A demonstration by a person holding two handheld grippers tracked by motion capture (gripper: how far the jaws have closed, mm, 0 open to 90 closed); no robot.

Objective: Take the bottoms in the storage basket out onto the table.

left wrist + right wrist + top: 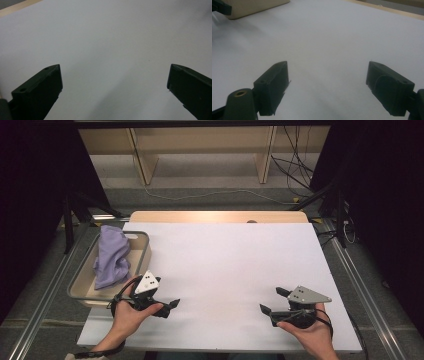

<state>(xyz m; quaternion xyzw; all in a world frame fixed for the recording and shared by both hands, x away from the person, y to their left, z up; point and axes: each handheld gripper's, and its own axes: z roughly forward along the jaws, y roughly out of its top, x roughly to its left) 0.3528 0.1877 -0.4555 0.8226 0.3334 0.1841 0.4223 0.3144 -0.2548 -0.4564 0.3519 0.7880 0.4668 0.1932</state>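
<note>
We hold the left tongs (167, 306) at the lower left of the high view and the right tongs (272, 301) at the lower right, both with jaws wide apart and nothing between them, low over the white counter (225, 265). The lilac cloth (112, 255) lies bunched in the beige basket (141, 262) at the counter's left edge, just above the left tongs.

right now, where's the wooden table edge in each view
high view: the wooden table edge is a strip along the far side of the white sheet, top centre.
left gripper view: a thin sliver in the top left corner.
right gripper view: a slanted band in the top right corner.
shared landmark: the white sheet, which borders the wood in every view.
</note>
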